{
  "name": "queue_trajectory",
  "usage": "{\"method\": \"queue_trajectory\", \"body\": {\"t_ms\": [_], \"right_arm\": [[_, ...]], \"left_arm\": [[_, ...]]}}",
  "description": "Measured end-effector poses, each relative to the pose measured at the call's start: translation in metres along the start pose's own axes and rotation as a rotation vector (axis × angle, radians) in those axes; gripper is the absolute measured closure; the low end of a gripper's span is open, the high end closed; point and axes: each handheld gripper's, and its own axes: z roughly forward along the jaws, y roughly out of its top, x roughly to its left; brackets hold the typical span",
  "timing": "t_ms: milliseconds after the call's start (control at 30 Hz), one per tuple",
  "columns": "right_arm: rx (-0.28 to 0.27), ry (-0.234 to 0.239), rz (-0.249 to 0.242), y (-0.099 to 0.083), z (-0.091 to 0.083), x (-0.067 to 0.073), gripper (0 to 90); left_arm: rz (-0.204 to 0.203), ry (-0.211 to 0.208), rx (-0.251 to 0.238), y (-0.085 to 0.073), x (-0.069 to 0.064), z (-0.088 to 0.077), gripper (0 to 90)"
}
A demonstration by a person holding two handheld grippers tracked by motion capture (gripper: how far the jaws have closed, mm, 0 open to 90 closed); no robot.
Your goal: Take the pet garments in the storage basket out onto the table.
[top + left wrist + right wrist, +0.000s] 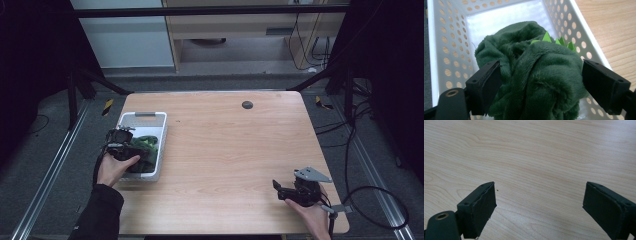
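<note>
Wooden table (225,150) seen from above, with dark floor and metal rails around it. At the left edge of the tabletop, a white perforated basket (145,116), long side running away from the camera. Inside the basket, a dark green plush toy (145,145) with bright green spikes (559,41) along one ridge. Over the near half of the basket, the left gripper (121,147), held in the left hand (112,169), black sleeve coming in from the bottom edge.

From the left gripper view, looking down into the basket: plush toy bunched up directly between the two black jaws. Left jaw pressed against the fabric, right jaw at the toy's other flank, touching or just beside it. Jaws spread wide around the toy; firm squeeze or loose contact cannot be told. Basket floor and hole-dotted walls behind and beside the toy, wood grain of the table past the right wall.

Near the far edge of the table, centre, a small dark round disc (247,104).

At the near right corner, the right gripper (278,187) in the right hand (312,215), grey three-cornered plate on top, cable trailing right. From the right gripper view: jaws wide apart, bare wood between them, well away from the basket and toy.
</note>
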Motion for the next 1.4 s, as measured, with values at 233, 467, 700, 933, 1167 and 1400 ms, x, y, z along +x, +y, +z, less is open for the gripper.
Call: {"method": "queue_trajectory", "body": {"t_ms": [233,467,700,933,1167,1400], "right_arm": [[0.001,0.002,0.001,0.0,0.0,0.0,10.5],[0.005,0.004,-0.003,0.0,0.001,0.0,10.2],[0.009,0.005,-0.003,0.0,0.001,0.0,10.2],[0.011,0.005,-0.001,0.0,0.001,0.0,10.2],[0.016,0.006,0.002,0.0,0.001,0.0,10.2],[0.018,0.008,0.007,0.0,0.001,0.0,10.2]], "left_arm": [[0.007,0.0,0.032,-0.003,0.0,0.009,19.6],[0.025,-0.008,0.071,-0.005,0.0,0.016,32.8],[0.022,-0.026,0.112,-0.004,0.0,0.015,55.5],[0.029,-0.03,0.111,-0.004,0.001,0.011,71.1],[0.031,-0.035,0.085,-0.005,0.002,0.003,75.3],[0.055,-0.037,0.052,-0.002,0.003,-0.016,75.8]]}}
